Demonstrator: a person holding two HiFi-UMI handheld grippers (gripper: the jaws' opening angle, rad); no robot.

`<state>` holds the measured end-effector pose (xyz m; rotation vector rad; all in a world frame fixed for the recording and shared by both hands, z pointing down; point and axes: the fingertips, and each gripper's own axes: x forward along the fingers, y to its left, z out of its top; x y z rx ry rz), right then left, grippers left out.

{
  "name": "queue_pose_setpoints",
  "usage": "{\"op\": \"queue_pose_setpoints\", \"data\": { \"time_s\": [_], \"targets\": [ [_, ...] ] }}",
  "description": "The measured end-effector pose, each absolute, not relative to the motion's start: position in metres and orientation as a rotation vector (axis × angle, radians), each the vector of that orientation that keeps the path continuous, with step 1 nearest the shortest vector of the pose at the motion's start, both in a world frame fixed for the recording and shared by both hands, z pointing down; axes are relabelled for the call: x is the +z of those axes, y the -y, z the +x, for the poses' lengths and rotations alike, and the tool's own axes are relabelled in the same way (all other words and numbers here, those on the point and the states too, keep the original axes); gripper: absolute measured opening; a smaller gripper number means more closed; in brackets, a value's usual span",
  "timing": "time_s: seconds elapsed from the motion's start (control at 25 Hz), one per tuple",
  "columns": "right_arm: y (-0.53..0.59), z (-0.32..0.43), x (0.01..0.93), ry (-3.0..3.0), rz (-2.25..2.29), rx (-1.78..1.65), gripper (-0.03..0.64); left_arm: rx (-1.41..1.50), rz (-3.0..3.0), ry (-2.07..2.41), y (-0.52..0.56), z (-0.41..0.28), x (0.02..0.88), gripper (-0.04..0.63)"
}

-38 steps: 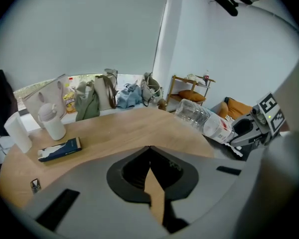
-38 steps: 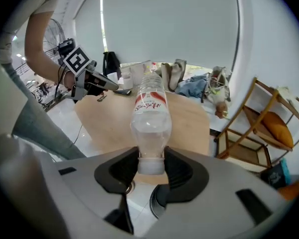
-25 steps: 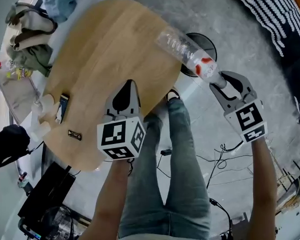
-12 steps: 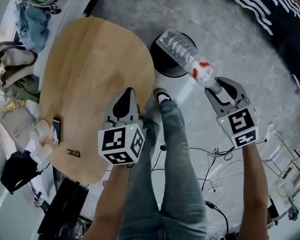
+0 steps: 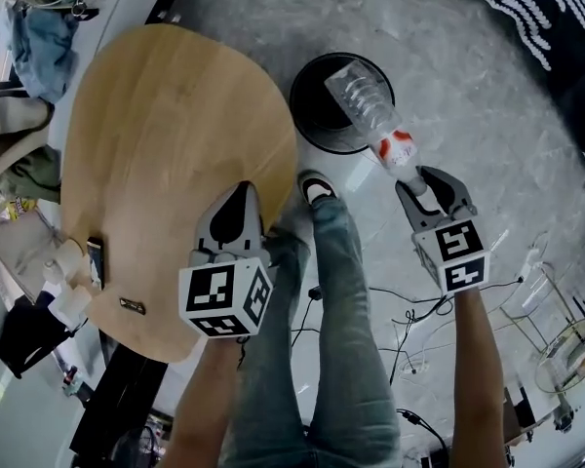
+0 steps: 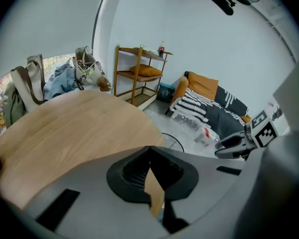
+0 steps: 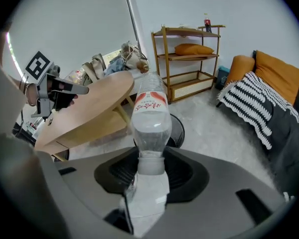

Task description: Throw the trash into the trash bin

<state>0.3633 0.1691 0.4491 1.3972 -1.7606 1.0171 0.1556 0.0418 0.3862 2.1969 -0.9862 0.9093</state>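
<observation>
Print on the bottle [image 7: 150, 128] is limited to its label [image 7: 150, 102]: a row of red characters on a white band above a red band, too small and soft to read. Seen from the head view, that label is only a red and white patch close to the neck. Each gripper carries a cube [image 5: 224, 298] with black and white square markers, which are patterns and not words.

The bottle is clear plastic, ribbed along its body, with the label wrapped around its shoulder. It looks empty. The right gripper [image 5: 425, 185] has its 2 jaws clamped on the neck, which keeps them partly apart. The body sticks straight out away from the jaws, base end first.

In the head view the far half of the bottle lies across the dark round opening of the trash bin [image 5: 317, 105], toward its right side. The bottle is held in the air and is not inside the bin. The bin stands on the grey floor [image 5: 468, 76] just beside the round wooden table [image 5: 166, 135].

The left gripper [image 5: 242, 195] hangs over the near edge of the table. Its 2 jaw tips meet, with nothing held between them.

Behind the bottle in the right gripper view stands a wooden shelf [image 7: 189, 59] with an orange cushion on its middle level.
</observation>
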Motion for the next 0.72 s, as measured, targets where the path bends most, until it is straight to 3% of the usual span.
{"op": "queue_pose_setpoints", "data": {
  "time_s": [0.32, 0.72],
  "targets": [
    [-0.173, 0.356, 0.518, 1.641, 1.356, 1.148, 0.164, 0.952, 2.128, 1.038, -0.037, 0.135, 0.409, 0.018],
    [-0.151, 0.352, 0.54, 1.559, 1.375, 1.214, 0.175, 0.944, 2.089, 1.1, -0.027, 0.117, 0.404, 0.018]
  ]
}}
